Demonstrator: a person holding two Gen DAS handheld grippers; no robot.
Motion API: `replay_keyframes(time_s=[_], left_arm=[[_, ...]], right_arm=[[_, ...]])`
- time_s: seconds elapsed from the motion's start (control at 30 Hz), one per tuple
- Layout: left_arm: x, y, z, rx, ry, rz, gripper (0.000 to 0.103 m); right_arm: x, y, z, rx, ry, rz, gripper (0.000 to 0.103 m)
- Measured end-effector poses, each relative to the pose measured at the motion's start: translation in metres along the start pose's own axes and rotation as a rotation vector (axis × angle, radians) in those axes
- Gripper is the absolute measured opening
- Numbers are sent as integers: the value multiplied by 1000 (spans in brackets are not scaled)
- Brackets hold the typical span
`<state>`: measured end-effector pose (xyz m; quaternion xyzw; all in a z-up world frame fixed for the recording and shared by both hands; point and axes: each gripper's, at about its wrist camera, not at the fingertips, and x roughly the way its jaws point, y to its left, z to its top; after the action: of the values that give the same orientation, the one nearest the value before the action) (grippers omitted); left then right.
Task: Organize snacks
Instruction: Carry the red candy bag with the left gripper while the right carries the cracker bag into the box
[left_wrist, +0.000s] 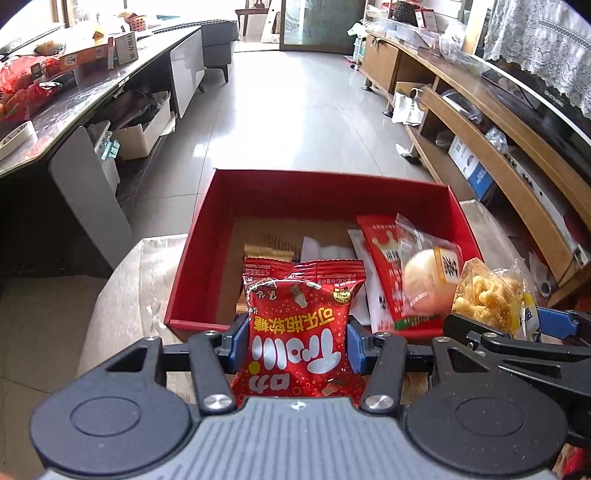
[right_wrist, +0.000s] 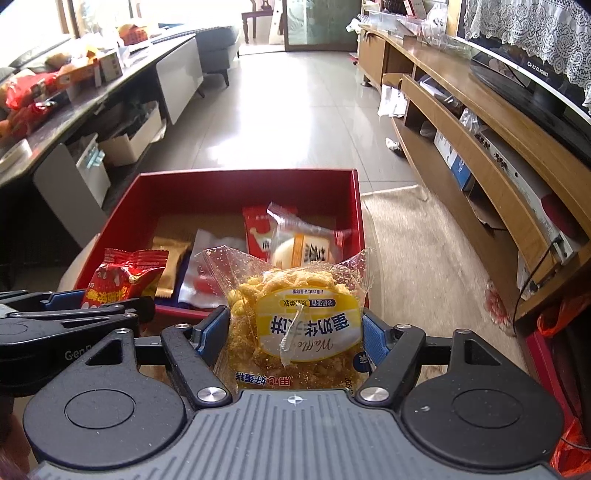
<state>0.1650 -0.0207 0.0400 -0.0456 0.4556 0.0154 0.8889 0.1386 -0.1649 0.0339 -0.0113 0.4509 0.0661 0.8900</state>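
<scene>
left gripper (left_wrist: 298, 341) clamps the red candy packet (left_wrist: 300, 328), right gripper (right_wrist: 293, 334) clamps the waffle packet (right_wrist: 295, 325); carry both over the red box (left_wrist: 207, 240) at frame centre, then release low.

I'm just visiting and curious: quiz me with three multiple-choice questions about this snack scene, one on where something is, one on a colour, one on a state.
1. Where is the round bun in a clear wrapper?
A. Inside the box
B. On the floor
C. In the left gripper

2. What colour is the box?
A. Blue
B. Red
C. Green

3. What is the state of the right gripper?
A. Open and empty
B. Shut on a spoon
C. Shut on the yellow waffle pack

Answers:
1. A: the bun lies among other packets within the box's walls.
2. B: its walls are red inside and out.
3. C: both blue pads press the waffle pack's sides, just as the left gripper clamps the red candy packet.
</scene>
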Motion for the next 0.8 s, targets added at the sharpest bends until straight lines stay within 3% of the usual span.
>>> replay_keyframes(time_s=[0.8], left_arm=[[45, -3, 34, 0, 2, 57, 46]], right_arm=[[41, -5, 28, 47, -36, 20, 77]])
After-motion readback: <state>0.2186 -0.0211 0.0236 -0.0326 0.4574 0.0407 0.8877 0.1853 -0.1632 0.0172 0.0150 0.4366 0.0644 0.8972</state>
